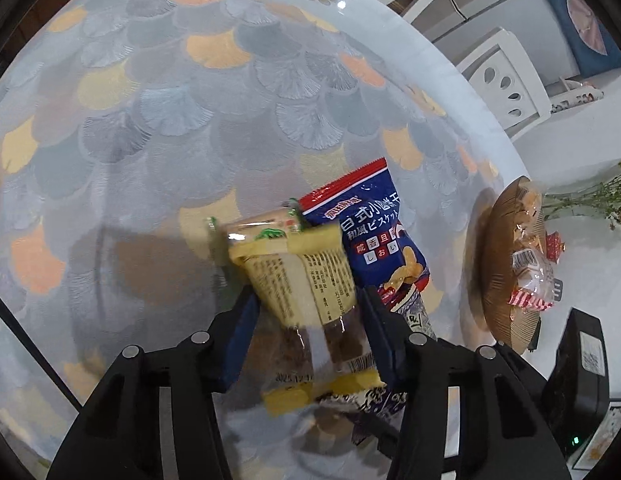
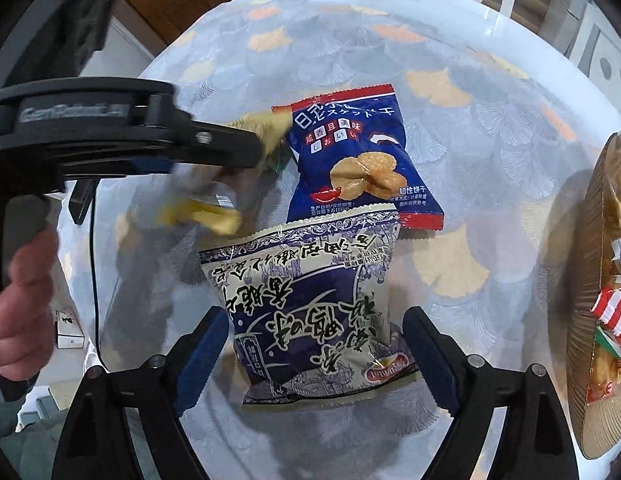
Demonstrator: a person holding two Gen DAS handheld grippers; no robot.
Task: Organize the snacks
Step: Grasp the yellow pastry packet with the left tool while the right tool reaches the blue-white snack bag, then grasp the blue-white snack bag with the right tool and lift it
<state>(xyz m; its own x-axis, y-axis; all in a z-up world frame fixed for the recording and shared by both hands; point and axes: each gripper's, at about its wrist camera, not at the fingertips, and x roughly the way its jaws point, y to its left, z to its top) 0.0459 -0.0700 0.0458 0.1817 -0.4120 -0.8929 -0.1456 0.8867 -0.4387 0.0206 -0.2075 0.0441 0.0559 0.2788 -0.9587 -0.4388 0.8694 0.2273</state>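
Two views, left gripper [image 1: 308,312] clamping yellow packet [image 1: 298,276], white-navy packet [image 2: 310,312] right-view only

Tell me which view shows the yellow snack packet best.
Left wrist view: the yellow snack packet fills the centre, sharp, between the left gripper fingers, text side up. Right wrist view shows it only as a motion-blurred yellow smear, largely hidden behind the left gripper.
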